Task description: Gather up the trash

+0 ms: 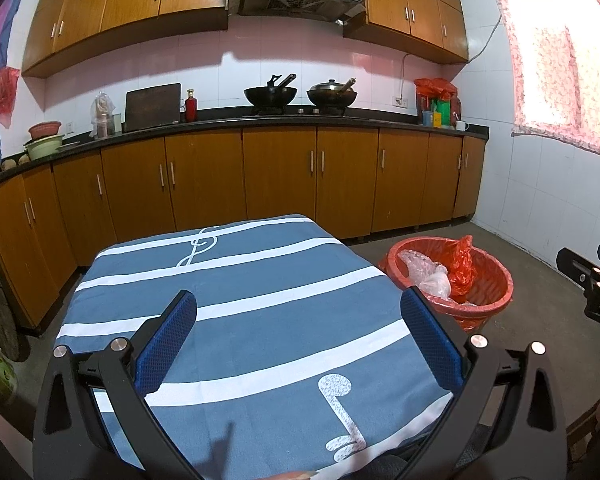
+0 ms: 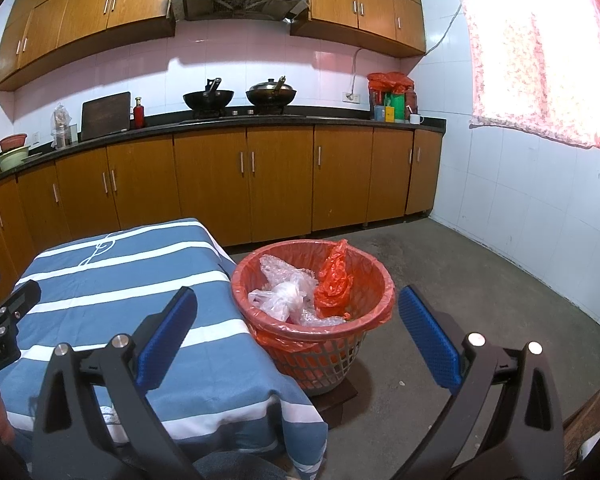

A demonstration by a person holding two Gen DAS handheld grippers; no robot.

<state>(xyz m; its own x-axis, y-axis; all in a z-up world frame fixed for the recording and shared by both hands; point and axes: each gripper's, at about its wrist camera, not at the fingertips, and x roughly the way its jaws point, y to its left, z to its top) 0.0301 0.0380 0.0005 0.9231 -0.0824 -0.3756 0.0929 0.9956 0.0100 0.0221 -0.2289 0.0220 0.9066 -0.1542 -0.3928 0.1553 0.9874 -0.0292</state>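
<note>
Cloth tablecloth [image 1: 260,280] (matt), seemingly cotton

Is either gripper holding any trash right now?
No. The left gripper and right gripper are both open and empty; bags lie in the basket.

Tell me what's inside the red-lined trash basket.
The trash basket holds crumpled bubble wrap, a clear plastic bag and a crumpled red plastic bag. Anything beneath them is covered.
</note>
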